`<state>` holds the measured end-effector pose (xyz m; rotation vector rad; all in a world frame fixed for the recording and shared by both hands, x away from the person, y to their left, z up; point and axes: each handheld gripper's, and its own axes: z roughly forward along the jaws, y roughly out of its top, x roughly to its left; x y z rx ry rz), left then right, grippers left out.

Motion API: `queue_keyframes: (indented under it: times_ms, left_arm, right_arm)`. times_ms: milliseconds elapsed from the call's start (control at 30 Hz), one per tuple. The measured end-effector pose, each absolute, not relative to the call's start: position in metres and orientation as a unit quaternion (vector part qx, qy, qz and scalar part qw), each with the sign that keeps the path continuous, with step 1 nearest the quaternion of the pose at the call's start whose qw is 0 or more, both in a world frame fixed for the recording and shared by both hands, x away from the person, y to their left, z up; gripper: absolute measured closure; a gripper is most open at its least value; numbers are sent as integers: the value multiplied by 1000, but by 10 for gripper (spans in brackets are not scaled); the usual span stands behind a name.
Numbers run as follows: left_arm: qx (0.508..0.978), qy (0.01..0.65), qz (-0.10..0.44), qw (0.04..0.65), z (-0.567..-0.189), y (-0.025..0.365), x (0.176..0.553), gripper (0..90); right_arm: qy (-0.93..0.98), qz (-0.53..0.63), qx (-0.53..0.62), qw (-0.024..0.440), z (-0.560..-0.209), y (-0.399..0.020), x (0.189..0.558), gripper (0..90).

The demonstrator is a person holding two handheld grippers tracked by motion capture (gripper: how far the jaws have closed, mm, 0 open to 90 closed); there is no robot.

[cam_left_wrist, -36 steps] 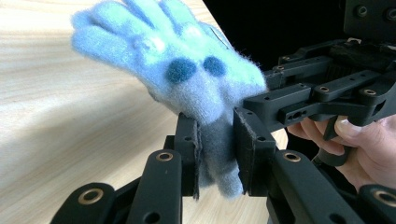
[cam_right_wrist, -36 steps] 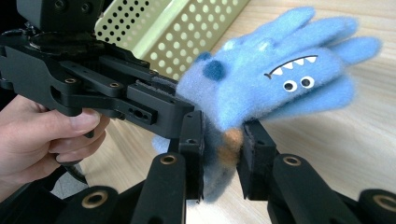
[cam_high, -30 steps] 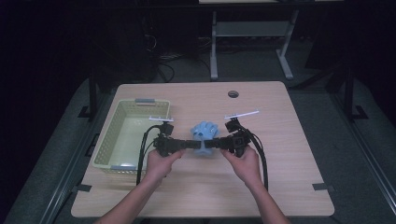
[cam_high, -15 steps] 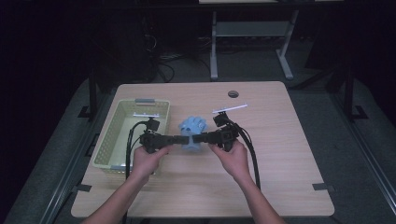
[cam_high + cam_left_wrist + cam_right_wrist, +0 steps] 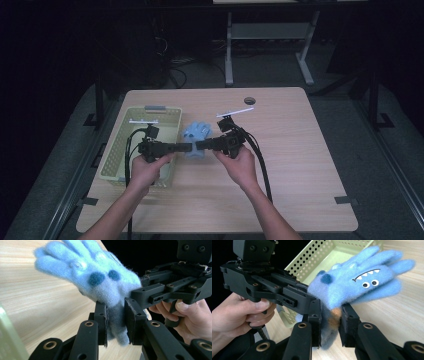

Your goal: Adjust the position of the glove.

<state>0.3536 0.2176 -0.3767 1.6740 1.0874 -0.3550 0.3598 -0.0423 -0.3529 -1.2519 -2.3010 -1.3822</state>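
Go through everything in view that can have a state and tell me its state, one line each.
Blue fuzzy glove: lifted off the table, gripped at its cuff end from both sides.
Left tool: shut on the glove.
Right tool: shut on the glove.
Green basket: upright on the table, nothing visible inside.
Table: bare wood to the person's right of the tools.

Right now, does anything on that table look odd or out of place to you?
Only the fuzzy blue glove: both grippers, left and right, pinch its cuff from opposite sides, holding it beside the green basket. Nothing looks spilled or damaged.
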Motion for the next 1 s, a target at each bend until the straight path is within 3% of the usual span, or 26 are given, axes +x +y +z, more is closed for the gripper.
queue_keyframes:
  times_ms: [1000]
  left_arm:
    - [706,463,-129,520,-358,266,348,739]
  right_arm:
    - [-773,-484,-397,106,-343,6,364,745]
